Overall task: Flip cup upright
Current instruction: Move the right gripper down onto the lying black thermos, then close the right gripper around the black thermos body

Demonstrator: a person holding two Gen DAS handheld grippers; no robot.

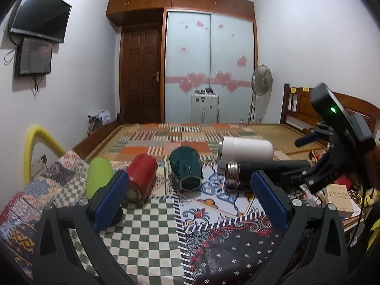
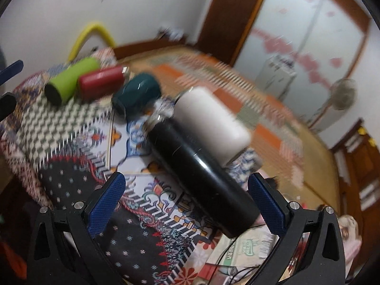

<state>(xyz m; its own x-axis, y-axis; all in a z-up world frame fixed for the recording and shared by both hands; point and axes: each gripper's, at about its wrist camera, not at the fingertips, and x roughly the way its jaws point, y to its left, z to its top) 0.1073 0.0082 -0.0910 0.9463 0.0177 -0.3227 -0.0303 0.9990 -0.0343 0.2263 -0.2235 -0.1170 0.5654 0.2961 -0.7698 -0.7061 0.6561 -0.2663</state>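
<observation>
Lying on their sides on the patterned cloth [image 1: 147, 232]: five cups, black cup [image 2: 201, 175] nearest the right gripper [image 2: 186, 204]. Holding nothing, both grippers' fingers gaping wide; left gripper [image 1: 190, 201] facing the teal cup [image 1: 186, 168].

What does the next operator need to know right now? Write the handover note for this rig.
Left tool: open, empty, held low over the patchwork cloth, short of the row of cups.
Right tool: open, empty, with the base end of the black flask lying between its fingers, not clamped.
Cups: green cup, red cup, dark teal cup, white cup and the black flask all lie on their sides on the cloth.
Done: nothing stands upright yet.
Left: grip a cup, probably the black flask first, stand it up, then likely the others.
</observation>
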